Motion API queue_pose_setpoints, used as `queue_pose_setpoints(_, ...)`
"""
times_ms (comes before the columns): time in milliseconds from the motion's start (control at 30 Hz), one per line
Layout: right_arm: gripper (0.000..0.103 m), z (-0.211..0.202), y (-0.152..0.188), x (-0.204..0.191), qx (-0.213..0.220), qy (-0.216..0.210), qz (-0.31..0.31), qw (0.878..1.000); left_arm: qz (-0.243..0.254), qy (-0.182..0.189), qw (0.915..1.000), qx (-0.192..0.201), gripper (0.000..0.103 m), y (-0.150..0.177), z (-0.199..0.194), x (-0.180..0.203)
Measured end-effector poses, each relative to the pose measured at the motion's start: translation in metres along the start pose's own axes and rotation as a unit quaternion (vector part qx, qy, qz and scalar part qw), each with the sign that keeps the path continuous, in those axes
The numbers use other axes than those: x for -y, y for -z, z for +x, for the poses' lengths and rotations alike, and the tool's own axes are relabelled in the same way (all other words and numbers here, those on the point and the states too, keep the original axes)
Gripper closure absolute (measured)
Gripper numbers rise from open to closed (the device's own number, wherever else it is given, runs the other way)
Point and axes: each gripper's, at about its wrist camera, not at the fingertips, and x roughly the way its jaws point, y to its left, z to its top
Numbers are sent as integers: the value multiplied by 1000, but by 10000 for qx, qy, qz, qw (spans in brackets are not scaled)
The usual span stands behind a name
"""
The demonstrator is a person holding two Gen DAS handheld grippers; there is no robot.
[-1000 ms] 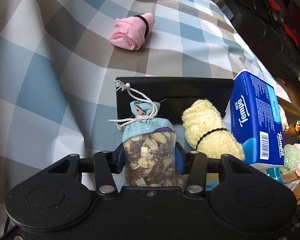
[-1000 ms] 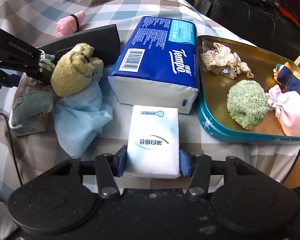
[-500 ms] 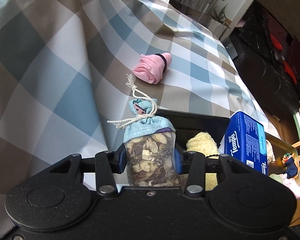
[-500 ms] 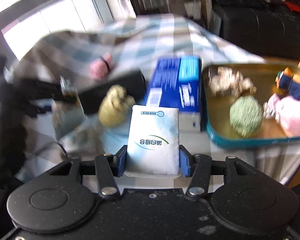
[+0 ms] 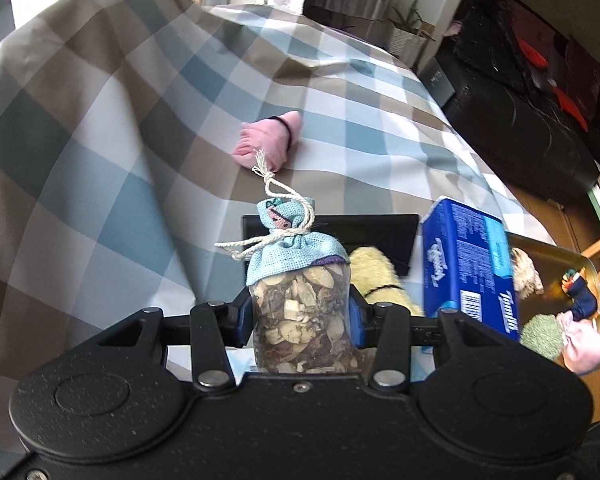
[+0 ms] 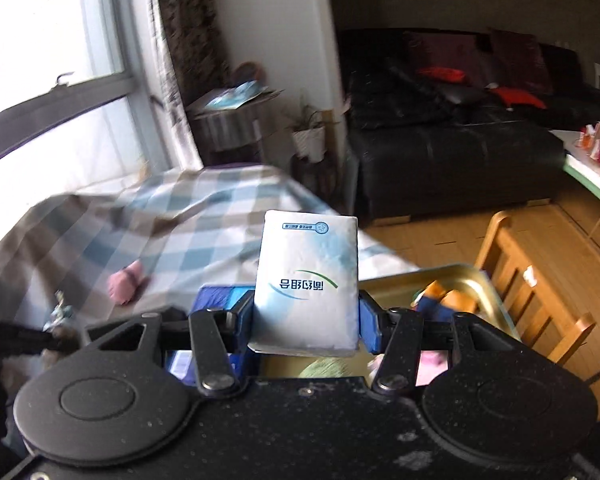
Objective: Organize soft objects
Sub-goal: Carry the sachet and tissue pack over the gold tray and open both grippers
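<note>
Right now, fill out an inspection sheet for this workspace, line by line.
Surface: checked tablecloth in blue, brown and white, rumpled.
Job's things: herb sachet in the left claw; white tissue pack in the right claw; pink rolled cloth lies alone on the cloth; yellow rolled towel beside a black case; metal tray holds a green knit ball and other soft pieces.
Clutter: blue Tempo tissue pack next to the tray.
Claws: both shut on their loads, lifted off the table.
Cables: nothing seen.
Surroundings: black sofa, wooden chair, window, potted plant.
</note>
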Motion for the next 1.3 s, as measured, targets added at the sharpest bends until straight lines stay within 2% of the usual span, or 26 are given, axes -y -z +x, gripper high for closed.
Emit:
queue_pose_setpoints(167,52,14,-22,33,71,371,94,9992,389,194,9991,11,59,-11,-12,44)
queue_pose_setpoints(367,52,38,-39,61,-201,736,24,9971,932,629,9937,5,59,-20,-17,109)
queue_pose_setpoints(600,52,55,-39,86,-524,919,413,9935,1539,981,9831,-101,59,-23,-5,189)
queue_pose_setpoints(767,52,57,-37,104,-651,991,699,9905,1809,1121,9766,-294,59,-24,17,237)
queue_pose_setpoints(1100,52,70,-31,134,-970,996,1305,9817,1881,1199,9715,-806,59,-26,69,297)
queue_pose_setpoints(1300,52,74,-31,138,-1076,991,1415,9791,1913,1133,9711,-873,48,-21,79,307)
